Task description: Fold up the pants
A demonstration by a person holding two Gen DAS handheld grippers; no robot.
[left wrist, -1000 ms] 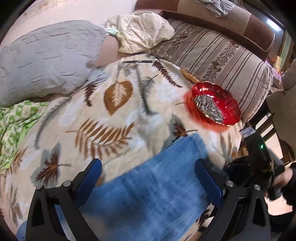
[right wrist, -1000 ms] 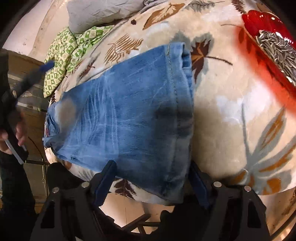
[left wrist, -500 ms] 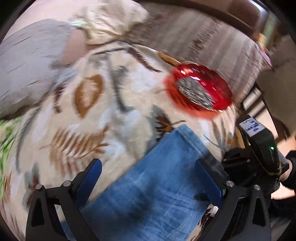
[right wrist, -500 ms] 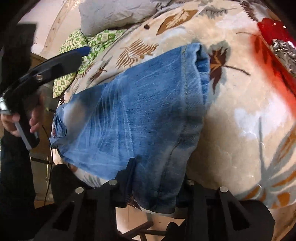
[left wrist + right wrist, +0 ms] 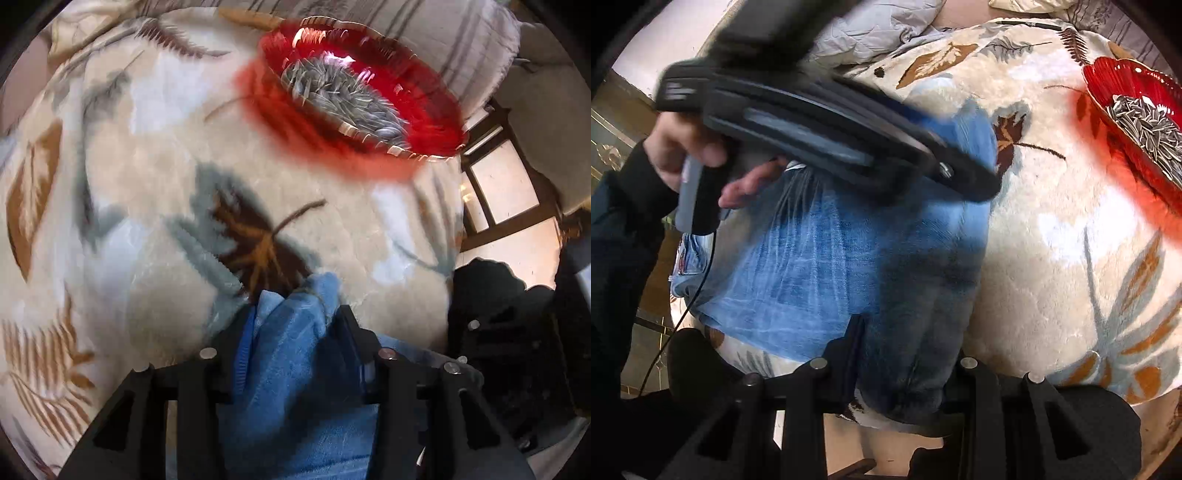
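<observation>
Blue jeans (image 5: 820, 266) lie folded on a leaf-print blanket (image 5: 1052, 258). My left gripper (image 5: 295, 325) is shut on the far corner of the jeans' hem (image 5: 306, 302), which bunches up between its fingers. It also shows from the side in the right wrist view (image 5: 975, 184), over the top edge of the jeans. My right gripper (image 5: 905, 350) is shut on the near corner of the jeans (image 5: 916, 369) at the blanket's edge.
A red glass dish of sunflower seeds (image 5: 362, 96) stands on the blanket just beyond the jeans, also in the right wrist view (image 5: 1137, 122). Grey pillow (image 5: 871, 22) at the back. Striped sofa cushion (image 5: 476, 33) behind the dish. The floor (image 5: 886, 443) drops off below the blanket edge.
Both grippers went from open to shut on the jeans' hem corners. The left gripper moved forward and right to the far corner, toward the red dish.
</observation>
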